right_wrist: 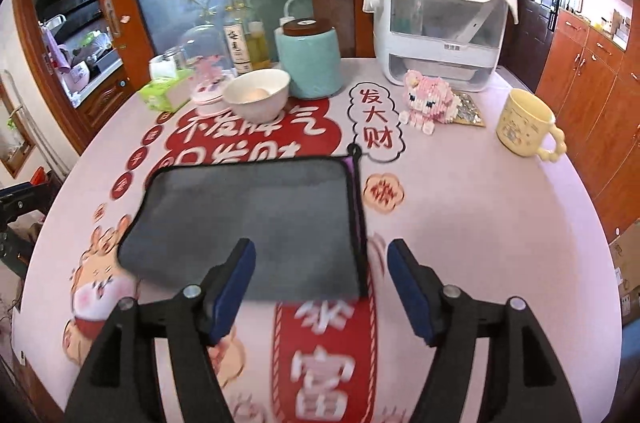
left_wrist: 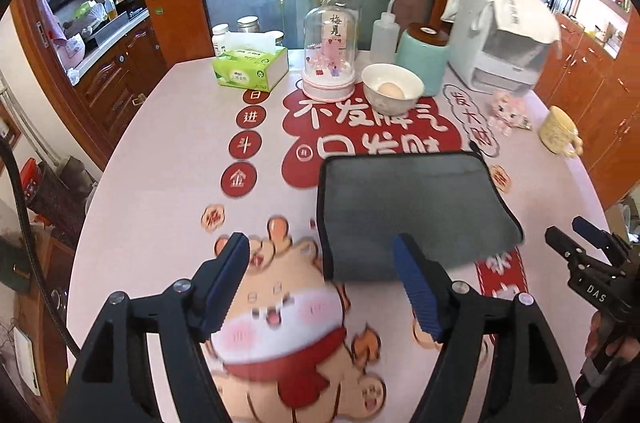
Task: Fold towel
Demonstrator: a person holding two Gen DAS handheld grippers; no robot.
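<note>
A grey towel (left_wrist: 412, 211) with black trim lies flat and folded on the printed pink tablecloth. It also shows in the right wrist view (right_wrist: 256, 223), with a small hanging loop at its far right corner. My left gripper (left_wrist: 320, 255) is open and empty, above the towel's near left corner. My right gripper (right_wrist: 322, 263) is open and empty, above the towel's near right corner. The right gripper also appears at the right edge of the left wrist view (left_wrist: 576, 243).
At the back of the table stand a tissue box (left_wrist: 252, 69), a glass dome (left_wrist: 329, 59), a white bowl with an egg (left_wrist: 392, 87), a teal canister (right_wrist: 310, 63), a white appliance under a cloth (right_wrist: 440, 35), a pink block figure (right_wrist: 428, 101) and a yellow mug (right_wrist: 524, 123).
</note>
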